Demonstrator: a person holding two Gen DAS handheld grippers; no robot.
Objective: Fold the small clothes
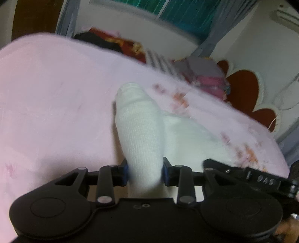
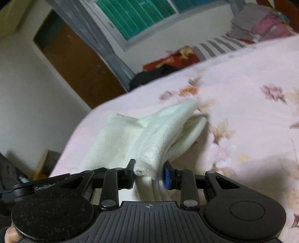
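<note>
A white knitted sock [image 1: 138,121] stretches away from me over the pink floral bedsheet [image 1: 56,93]. My left gripper [image 1: 144,173] is shut on its near end, with the blue pads pressing both sides. More white fabric [image 1: 183,134] lies to the right of it. In the right wrist view the white sock [image 2: 164,130] is bunched and doubled over, ribbed cuff towards me. My right gripper [image 2: 149,175] is shut on that cuff. Both grippers sit close together, and a black piece of the right one's frame [image 1: 261,179] shows in the left view.
Folded clothes are stacked at the far side of the bed [image 1: 205,78] [image 2: 261,22], beside a striped cloth [image 2: 220,46] and red and black garments [image 2: 168,63]. The bed's edge [image 2: 78,130] drops off to the left. A brown door [image 2: 74,61] and a window [image 2: 145,15] lie beyond.
</note>
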